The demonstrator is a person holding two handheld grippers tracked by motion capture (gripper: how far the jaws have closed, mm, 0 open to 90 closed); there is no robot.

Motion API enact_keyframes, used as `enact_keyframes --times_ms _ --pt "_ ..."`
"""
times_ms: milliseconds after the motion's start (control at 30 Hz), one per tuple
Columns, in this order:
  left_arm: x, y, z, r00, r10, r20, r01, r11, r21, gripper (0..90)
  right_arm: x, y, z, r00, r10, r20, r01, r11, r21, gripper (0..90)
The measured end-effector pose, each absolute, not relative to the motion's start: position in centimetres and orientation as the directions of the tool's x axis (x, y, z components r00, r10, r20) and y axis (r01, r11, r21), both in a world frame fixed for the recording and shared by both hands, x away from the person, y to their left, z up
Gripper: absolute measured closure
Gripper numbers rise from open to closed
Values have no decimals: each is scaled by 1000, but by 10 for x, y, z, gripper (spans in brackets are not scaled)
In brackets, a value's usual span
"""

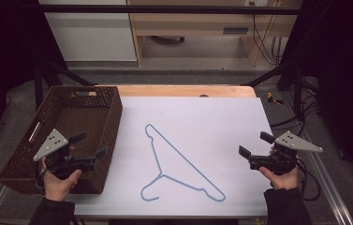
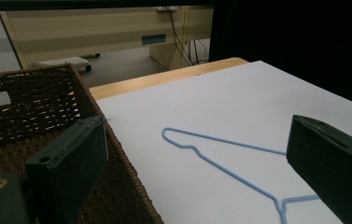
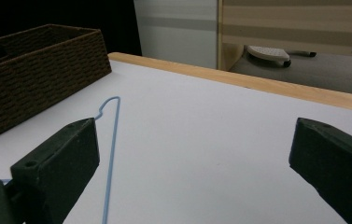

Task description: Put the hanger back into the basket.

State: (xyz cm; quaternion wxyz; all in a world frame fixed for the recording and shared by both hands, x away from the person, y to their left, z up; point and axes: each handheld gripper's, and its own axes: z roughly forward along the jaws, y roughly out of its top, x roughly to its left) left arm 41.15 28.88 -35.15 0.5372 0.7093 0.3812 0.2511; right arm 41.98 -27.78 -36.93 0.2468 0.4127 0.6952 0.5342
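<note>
Black jaws rising at the bottom of both claw views, standing wide apart with nothing between the pads. Judging progress: nothing begun yet, everything left to do.

Left claw hovering at lower left of the high view, jaws spread, pointing right and slightly up the frame, over the near right wall of the brown wicker basket. Gripped from below by the left hand, sleeve entering from the bottom edge, grey three-cornered plate riding on top. Looking along its jaws toward the blue wire hanger, with basket weave filling the left of that view.

Right claw hovering at lower right of the high view, jaws likewise parted and empty, pointing left toward the middle of the frame. Held by the right hand, cable trailing off to the right. Seeing, in its own view, one thin run of the hanger just beside its left jaw and the basket at upper left.

Hanger lying flat and untouched at the centre of the white bench, hook toward the bottom of the frame, well apart from both claws and just right of the basket. Basket appearing empty. Probably waiting on a first reach toward the wire.
</note>
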Motion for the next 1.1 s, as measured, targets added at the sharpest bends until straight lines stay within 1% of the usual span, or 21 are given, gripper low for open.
enact_keyframes --times_ms 300,333,700,733,900,1100 --pt "410 284 -351 590 806 -54 270 -134 954 54 418 -266 -366 -549 830 95 324 107 940 20" --pt "410 283 -351 589 806 -53 270 -135 954 55 419 -262 -366 -556 828 79 326 130 936 19" --pt "410 275 -353 601 798 -42 269 -153 951 58 422 -232 -367 -593 804 42 342 204 917 35" --pt "410 275 -353 601 799 -40 268 -154 951 58 424 -225 -367 -603 798 29 343 226 912 40" --pt "410 273 -353 603 796 -40 268 -156 951 59 426 -208 -367 -628 777 34 351 244 904 46" --pt "410 272 -354 604 796 -39 268 -157 950 59 428 -178 -374 -675 738 21 364 307 879 55"
